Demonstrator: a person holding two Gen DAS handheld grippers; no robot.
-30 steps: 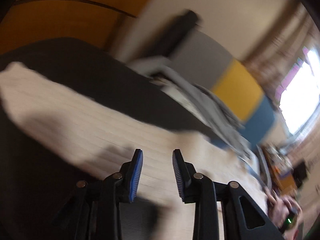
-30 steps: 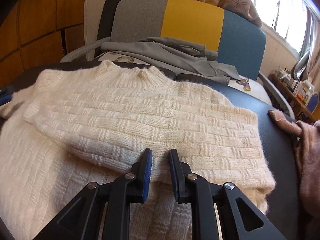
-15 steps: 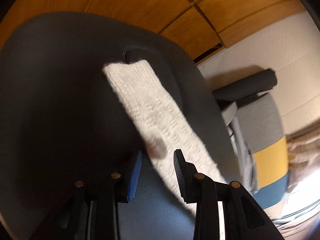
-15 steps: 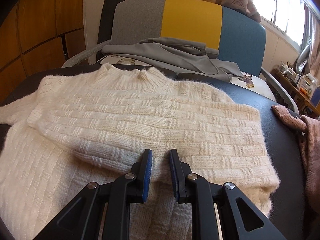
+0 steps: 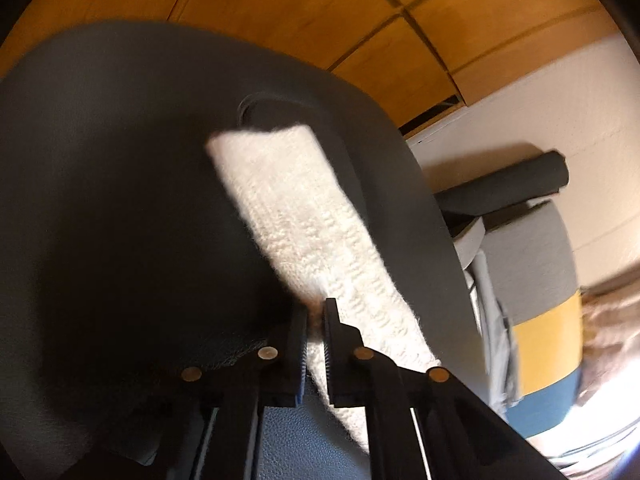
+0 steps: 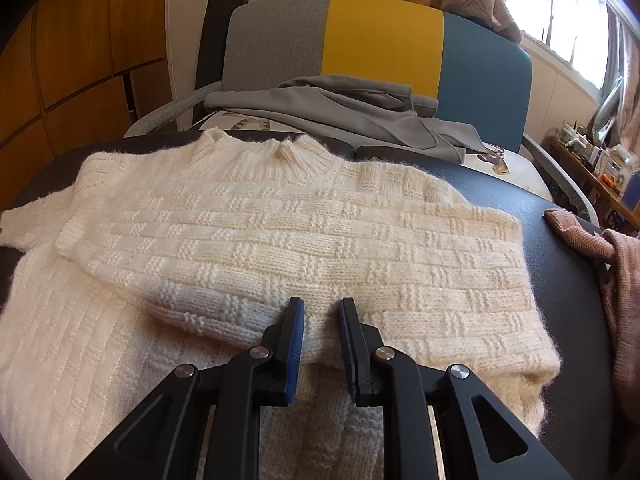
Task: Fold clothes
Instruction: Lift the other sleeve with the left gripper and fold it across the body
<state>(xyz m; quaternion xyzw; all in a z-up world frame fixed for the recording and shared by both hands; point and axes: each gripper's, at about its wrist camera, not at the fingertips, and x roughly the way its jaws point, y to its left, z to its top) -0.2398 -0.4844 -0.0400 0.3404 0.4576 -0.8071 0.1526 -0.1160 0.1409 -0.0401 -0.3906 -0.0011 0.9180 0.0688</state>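
Observation:
A cream knit sweater (image 6: pixel 280 220) lies flat on the dark padded table (image 6: pixel 568 280), collar at the far side, with one sleeve folded across its chest. My right gripper (image 6: pixel 322 306) rests over the near edge of that folded sleeve. Its jaws stand a little apart and the knit between them is not bunched. In the left wrist view the other sleeve (image 5: pixel 296 208) stretches out over the dark table (image 5: pixel 120 160). My left gripper (image 5: pixel 316 308) is shut on this sleeve's near edge, with fabric pinched between the pads.
A grey garment (image 6: pixel 352 108) is draped on the seat of a grey, yellow and blue chair (image 6: pixel 384 36) behind the table. A pink knit garment (image 6: pixel 600 248) lies at the table's right edge. Wooden panels line the wall on the left.
The left gripper swung from over the sweater's body to the outstretched sleeve, then its jaws closed on the sleeve's edge. The right gripper and the folded sleeve stayed put.

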